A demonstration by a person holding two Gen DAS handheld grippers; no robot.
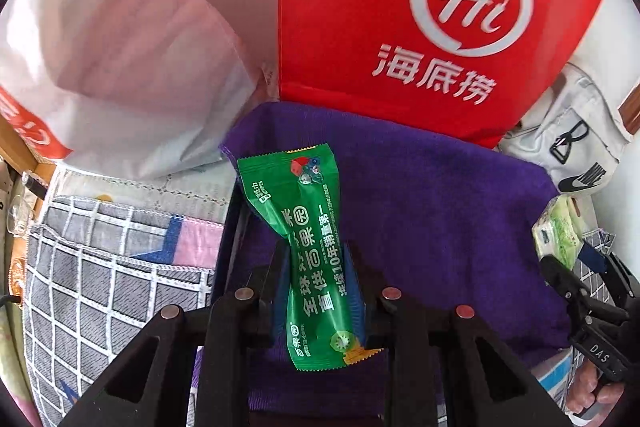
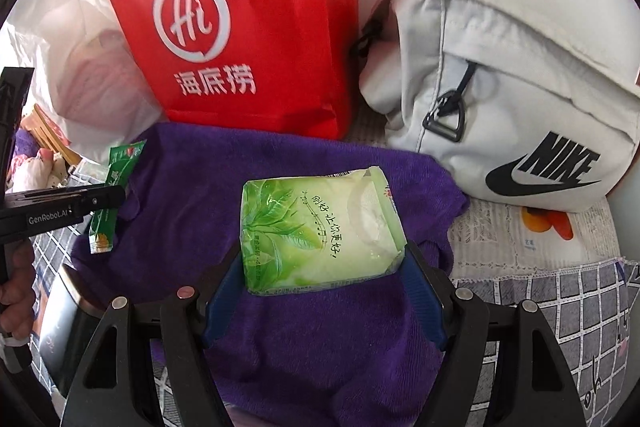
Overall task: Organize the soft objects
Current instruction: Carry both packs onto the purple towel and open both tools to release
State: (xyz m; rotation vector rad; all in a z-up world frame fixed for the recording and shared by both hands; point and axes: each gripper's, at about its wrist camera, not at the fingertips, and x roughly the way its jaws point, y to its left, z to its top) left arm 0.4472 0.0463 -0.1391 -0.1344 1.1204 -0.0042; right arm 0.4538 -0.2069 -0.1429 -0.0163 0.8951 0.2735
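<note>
My left gripper (image 1: 318,267) is shut on a green wet-wipe sachet (image 1: 308,239), pinched at its waist, above a purple towel (image 1: 440,195). In the right wrist view my right gripper (image 2: 324,267) is shut on a pale green tissue pack (image 2: 316,231) over the same purple towel (image 2: 192,211). The green sachet (image 2: 114,195) and the left gripper (image 2: 90,205) show at the left edge there. The tissue pack (image 1: 558,231) and right gripper (image 1: 576,275) appear at the right edge of the left wrist view.
A red paper bag (image 2: 240,27) stands behind the towel. A white plastic bag (image 1: 120,59) lies to its left, and a white Nike bag (image 2: 512,99) to its right. A grey checked cloth (image 1: 100,267) covers the surface.
</note>
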